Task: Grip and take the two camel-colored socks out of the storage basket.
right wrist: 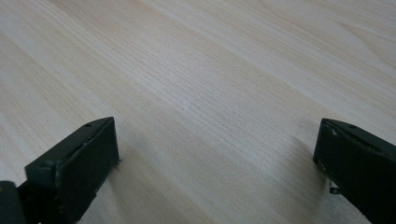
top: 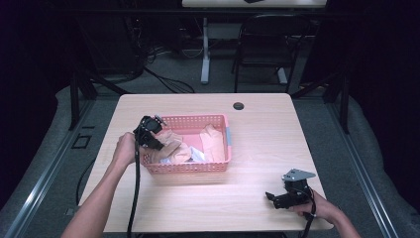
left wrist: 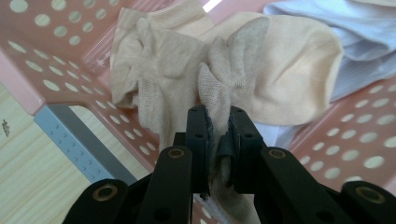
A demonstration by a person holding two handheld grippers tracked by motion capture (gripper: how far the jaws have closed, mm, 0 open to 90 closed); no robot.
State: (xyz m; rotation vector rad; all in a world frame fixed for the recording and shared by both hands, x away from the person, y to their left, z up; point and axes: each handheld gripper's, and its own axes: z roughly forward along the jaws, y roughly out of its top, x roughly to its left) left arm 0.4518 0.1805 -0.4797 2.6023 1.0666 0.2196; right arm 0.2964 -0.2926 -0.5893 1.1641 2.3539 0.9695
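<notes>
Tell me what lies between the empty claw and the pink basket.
Nothing visible: bare table runs from the open right claw to the basket. The left claw is shut on a beige sock in the basket.

A lab or test room is showing here: a pale wooden table (top: 257, 148) with a cable port (top: 238, 105) is standing on grey carpet between dark curtained sides. Behind it, loose cables (top: 158, 69) are trailing on the floor beside a black chair (top: 265, 44) and a second desk's leg (top: 205, 49).
</notes>
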